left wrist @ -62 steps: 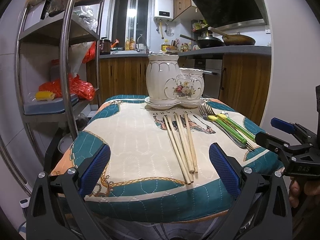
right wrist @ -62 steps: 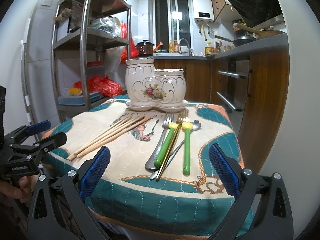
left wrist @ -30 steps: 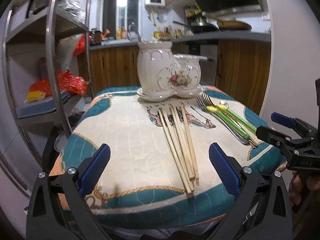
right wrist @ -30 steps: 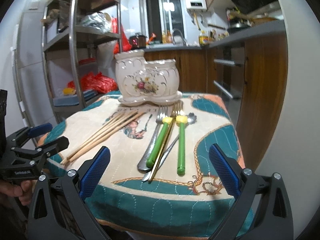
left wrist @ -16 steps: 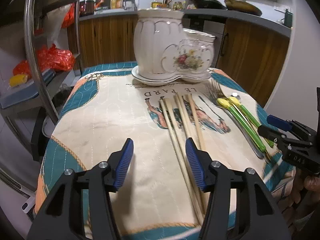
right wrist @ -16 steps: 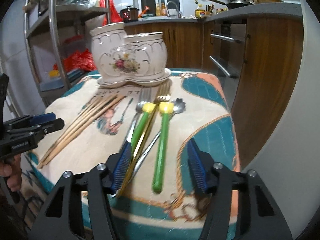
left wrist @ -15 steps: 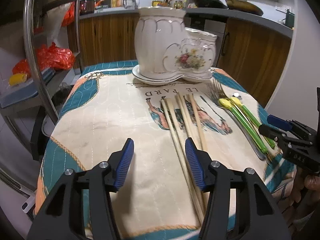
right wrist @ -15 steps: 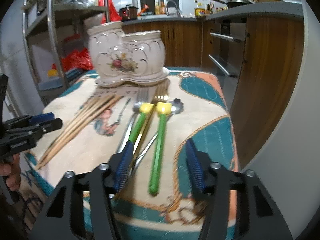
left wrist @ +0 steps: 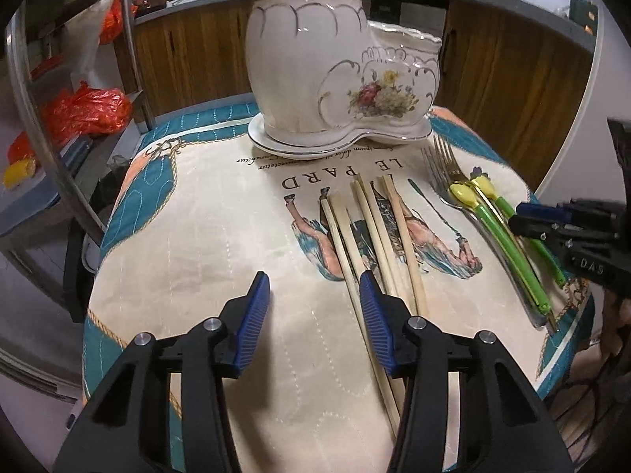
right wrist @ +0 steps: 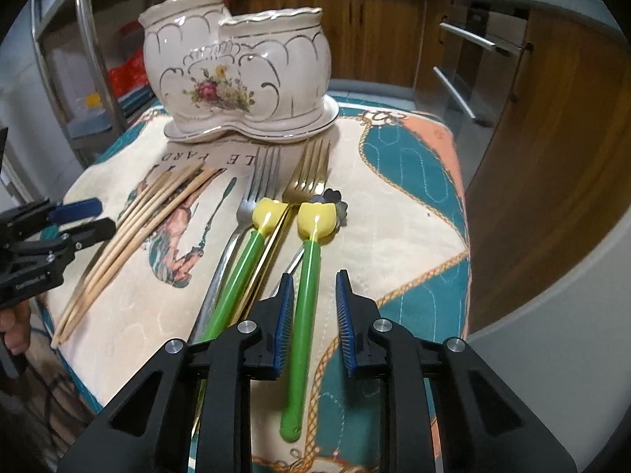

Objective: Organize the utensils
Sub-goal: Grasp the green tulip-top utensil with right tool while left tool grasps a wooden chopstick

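While both my grippers' jaws have just been closing, the left gripper (left wrist: 313, 317) gapes over printed quilted cloth (left wrist: 205, 236); my right gripper (right wrist: 314, 313) straddles the green-handled utensil (right wrist: 305, 295), contact unclear. Beige wooden chopsticks (left wrist: 378, 236) run beneath black finger.

A metal shelving rack (left wrist: 51, 126) stood at the left of the frame, holding red plastic bags (left wrist: 84, 108); wooden cabinets (left wrist: 189, 47) ran behind.

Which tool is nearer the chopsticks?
Left. The left tool sits over the chopsticks, one pad beside them; the right tool straddles a green spoon.
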